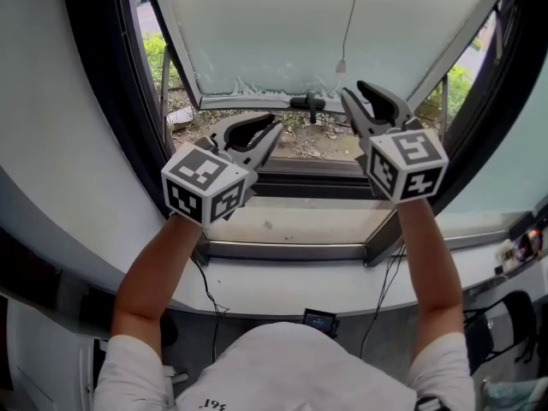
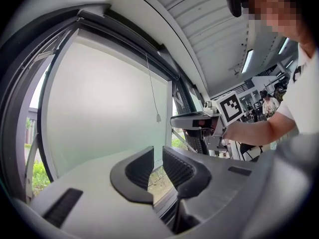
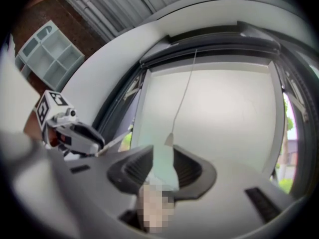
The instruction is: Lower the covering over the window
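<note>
The covering is a pale roller blind point(image 1: 282, 32) that hangs over most of the window, its bottom rail just above the open gap at the sill. A thin pull cord ends in a small toggle point(image 1: 341, 65) in front of it. My right gripper point(image 1: 353, 90) is raised near that toggle with its jaws apart. In the right gripper view the toggle point(image 3: 169, 140) hangs just beyond the fingertips, untouched by the pads. My left gripper point(image 1: 272, 131) sits lower and to the left. Its jaws stand a narrow gap apart with nothing between them point(image 2: 157, 158).
A black window handle point(image 1: 308, 103) sticks out below the blind's rail. The dark curved window frame point(image 1: 111, 75) closes in on both sides, and the sill point(image 1: 291, 221) lies under the grippers. Cables and a small device point(image 1: 319, 322) hang below the ledge.
</note>
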A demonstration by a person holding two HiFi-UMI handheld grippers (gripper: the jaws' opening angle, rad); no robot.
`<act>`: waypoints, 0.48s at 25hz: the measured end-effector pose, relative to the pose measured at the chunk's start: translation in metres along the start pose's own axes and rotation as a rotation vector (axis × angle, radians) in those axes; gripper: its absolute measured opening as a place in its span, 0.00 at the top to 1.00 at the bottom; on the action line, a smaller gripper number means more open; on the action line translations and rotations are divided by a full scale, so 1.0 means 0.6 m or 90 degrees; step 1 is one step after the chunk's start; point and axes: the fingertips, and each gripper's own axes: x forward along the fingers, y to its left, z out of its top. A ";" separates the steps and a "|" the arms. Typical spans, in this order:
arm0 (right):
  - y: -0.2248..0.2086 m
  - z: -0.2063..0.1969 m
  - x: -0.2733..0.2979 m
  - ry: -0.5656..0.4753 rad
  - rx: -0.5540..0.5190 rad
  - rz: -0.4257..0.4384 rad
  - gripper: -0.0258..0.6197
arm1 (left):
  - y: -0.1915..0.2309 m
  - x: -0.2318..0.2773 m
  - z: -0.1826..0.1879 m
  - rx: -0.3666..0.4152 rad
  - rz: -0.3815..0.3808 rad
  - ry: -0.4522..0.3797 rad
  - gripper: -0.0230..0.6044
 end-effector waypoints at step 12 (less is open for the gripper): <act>-0.033 0.057 0.071 0.011 -0.005 -0.029 0.77 | -0.017 0.012 0.019 0.045 -0.017 0.010 0.89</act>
